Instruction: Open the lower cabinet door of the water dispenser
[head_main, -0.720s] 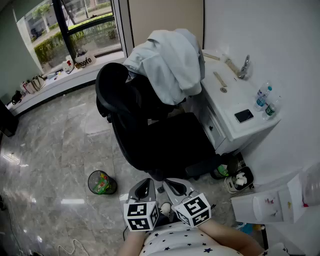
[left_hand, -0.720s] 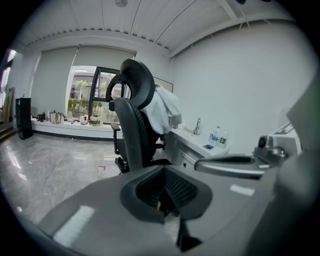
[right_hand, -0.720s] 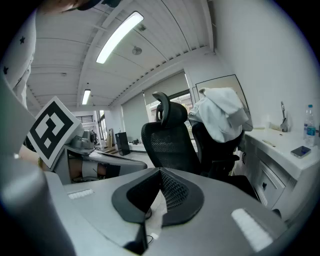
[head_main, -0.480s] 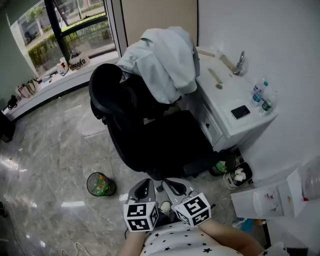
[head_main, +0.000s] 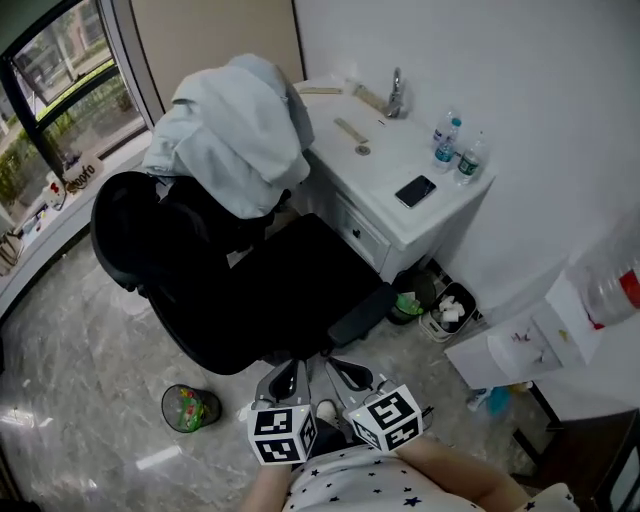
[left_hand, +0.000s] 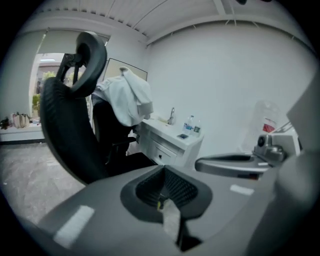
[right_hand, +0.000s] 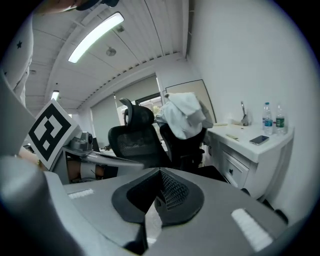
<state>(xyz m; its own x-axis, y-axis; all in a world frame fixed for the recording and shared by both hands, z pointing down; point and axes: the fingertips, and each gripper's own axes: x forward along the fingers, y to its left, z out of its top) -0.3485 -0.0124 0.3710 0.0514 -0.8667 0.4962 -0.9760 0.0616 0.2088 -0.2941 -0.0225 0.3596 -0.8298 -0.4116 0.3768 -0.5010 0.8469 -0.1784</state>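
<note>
Both grippers sit low in head view, side by side, close to the person's torso. L gripper (head_main: 291, 370): fingers (left_hand: 110, 205) pressed together, nothing btwn them. R gripper (head_main: 346, 368): same, closed & empty. The water dispenser (head_main: 525, 345) stands at right by the wall, well apart from both; its lower cabinet door can't be made out. Ahead: black chair (head_main: 250, 290) w/ cloth (head_main: 235, 120) over its back, beside white worktop (head_main: 380, 160).
</note>
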